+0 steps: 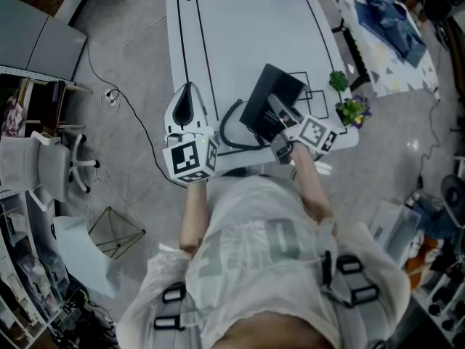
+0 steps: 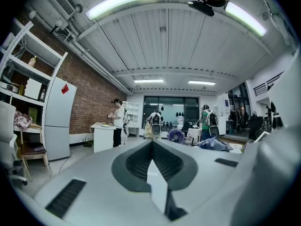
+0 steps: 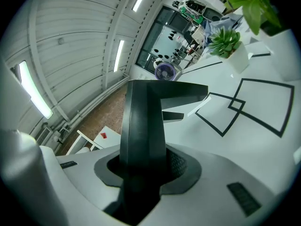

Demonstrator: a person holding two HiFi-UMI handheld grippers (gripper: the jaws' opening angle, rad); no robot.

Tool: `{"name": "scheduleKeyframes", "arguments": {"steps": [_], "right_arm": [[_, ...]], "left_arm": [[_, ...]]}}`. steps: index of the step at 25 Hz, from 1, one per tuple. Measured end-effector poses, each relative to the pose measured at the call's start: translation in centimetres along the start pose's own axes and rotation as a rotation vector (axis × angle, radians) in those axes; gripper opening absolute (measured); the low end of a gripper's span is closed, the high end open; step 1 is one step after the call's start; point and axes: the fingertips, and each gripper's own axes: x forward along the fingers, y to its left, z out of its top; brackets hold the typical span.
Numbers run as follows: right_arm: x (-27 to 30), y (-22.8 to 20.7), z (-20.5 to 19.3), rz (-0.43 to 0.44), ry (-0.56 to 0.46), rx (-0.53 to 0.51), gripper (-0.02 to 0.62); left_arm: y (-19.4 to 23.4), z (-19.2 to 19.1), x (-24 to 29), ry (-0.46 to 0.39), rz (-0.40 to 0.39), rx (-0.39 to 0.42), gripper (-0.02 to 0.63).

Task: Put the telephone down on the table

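Pinching a black telephone (image 1: 270, 93) tight in the right hand-held gripper (image 1: 282, 121), squeezed from both sides around its dark body. Sticking out well past the tips, long and flat, tipped a little downward. Held over the white worktop (image 1: 247, 27), close to it (hard to tell whether touching or just above). Trailing a black cord (image 1: 227, 128) from the near end, curved in a loop to the left of that hand-held gripper.

With the left hand-held gripper (image 1: 190, 91) pressed together at the tips, nothing in between. Held level, just left of the right one and apart from the telephone, by the near left corner of the worktop.

Ahead of the right hand-held gripper, past the telephone, black tape squares (image 3: 258, 102) stuck on the worktop. To its right, a small green plant (image 1: 338, 81) and, nearer, a second plant (image 1: 354, 111) with purple bits, both by the worktop's right edge.

Far ahead of the left hand-held gripper, a person (image 2: 117, 121) standing beside a red brick wall (image 2: 89, 98), with a tall white fridge (image 2: 57, 119) off to the left.
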Motion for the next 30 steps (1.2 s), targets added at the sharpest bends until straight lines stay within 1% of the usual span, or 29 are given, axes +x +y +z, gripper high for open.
{"name": "scheduleKeyframes", "arguments": {"steps": [5, 6, 9, 10, 13, 17, 19, 22, 26, 30], "right_arm": [[-0.2, -0.9, 0.0, -0.029, 0.001, -0.023, 0.153], [-0.2, -0.9, -0.1, -0.026, 0.001, -0.014, 0.153], [0.2, -0.6, -0.5, 0.017, -0.011, 0.054, 0.153], [0.2, -0.7, -0.4, 0.018, -0.013, 0.06, 0.153], [-0.1, -1.6, -0.1, -0.03, -0.011, 0.026, 0.153], [-0.2, -2.1, -0.1, -0.047, -0.012, 0.035, 0.153], [-0.2, -2.1, -0.2, -0.046, -0.006, 0.033, 0.153], [0.0, -1.8, -0.2, -0.018, -0.009, 0.059, 0.153], [-0.1, -2.1, -0.1, -0.04, 0.003, 0.041, 0.153], [-0.2, -2.3, -0.2, -0.024, 0.011, 0.054, 0.153]], "left_arm": [[-0.1, -0.4, 0.1, 0.005, 0.0, -0.001, 0.006], [-0.1, -0.4, 0.1, 0.006, 0.0, -0.002, 0.006], [0.0, -0.5, 0.2, 0.011, 0.001, -0.002, 0.006], [0.1, -0.5, 0.2, 0.012, 0.001, -0.001, 0.006], [0.1, -0.7, 0.3, 0.016, 0.0, 0.001, 0.006], [0.1, -0.7, 0.6, 0.02, -0.003, 0.005, 0.006], [0.0, -0.8, 0.7, 0.024, -0.006, 0.008, 0.006], [-0.4, -0.9, 1.1, 0.032, -0.018, 0.014, 0.006], [-0.7, -0.7, 1.5, 0.033, -0.029, 0.023, 0.006], [-1.2, -0.6, 1.8, 0.031, -0.037, 0.027, 0.006]]}}
